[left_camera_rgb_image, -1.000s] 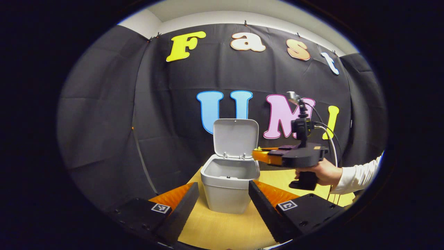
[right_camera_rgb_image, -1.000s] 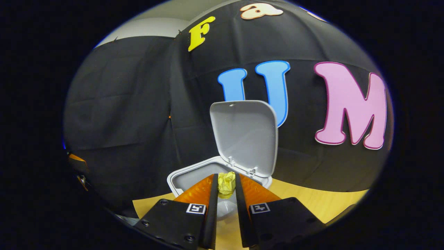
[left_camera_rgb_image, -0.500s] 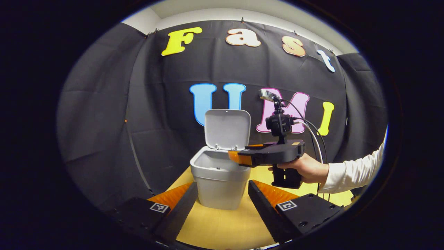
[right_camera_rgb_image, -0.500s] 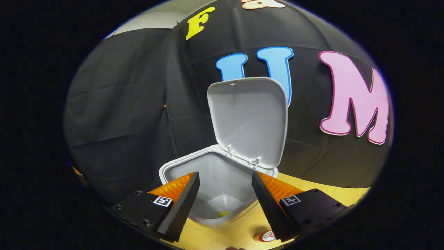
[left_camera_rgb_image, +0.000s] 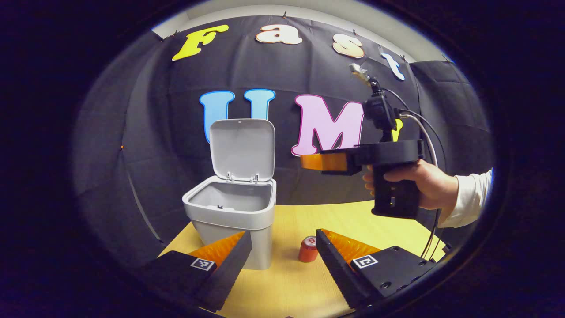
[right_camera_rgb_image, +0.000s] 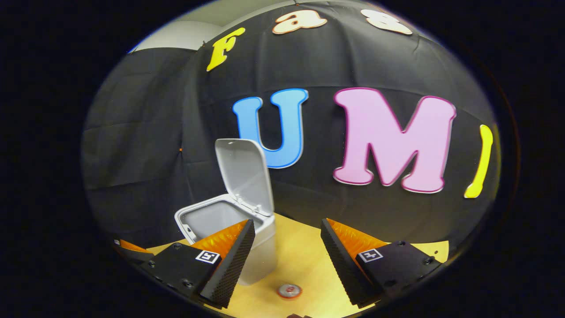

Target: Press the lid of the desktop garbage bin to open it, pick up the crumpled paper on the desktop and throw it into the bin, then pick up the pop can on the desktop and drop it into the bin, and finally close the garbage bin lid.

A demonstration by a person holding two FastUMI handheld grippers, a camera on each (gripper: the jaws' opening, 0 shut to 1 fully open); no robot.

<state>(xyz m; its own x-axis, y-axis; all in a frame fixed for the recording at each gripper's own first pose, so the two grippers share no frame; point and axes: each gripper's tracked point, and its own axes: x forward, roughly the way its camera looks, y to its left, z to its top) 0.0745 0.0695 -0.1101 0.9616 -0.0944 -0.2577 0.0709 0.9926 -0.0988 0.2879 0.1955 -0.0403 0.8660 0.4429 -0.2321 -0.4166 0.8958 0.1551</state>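
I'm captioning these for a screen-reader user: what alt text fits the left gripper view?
A grey desktop bin stands on a wooden table with its lid raised, a red pop can upright beside it. The left gripper frames them, open and empty; a hand holds the right gripper above the table.

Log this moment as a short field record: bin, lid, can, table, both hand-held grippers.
bin: grey garbage bin, standing on the table
lid: lid raised, upright at the back edge
can: pop can upright on the table, right of the bin, apart from it
table: wooden table
left hand-held gripper: left hand-held gripper open, nothing between its fingers
right hand-held gripper: right hand-held gripper open, nothing held, above the can
hand: hand grips the right one's handle
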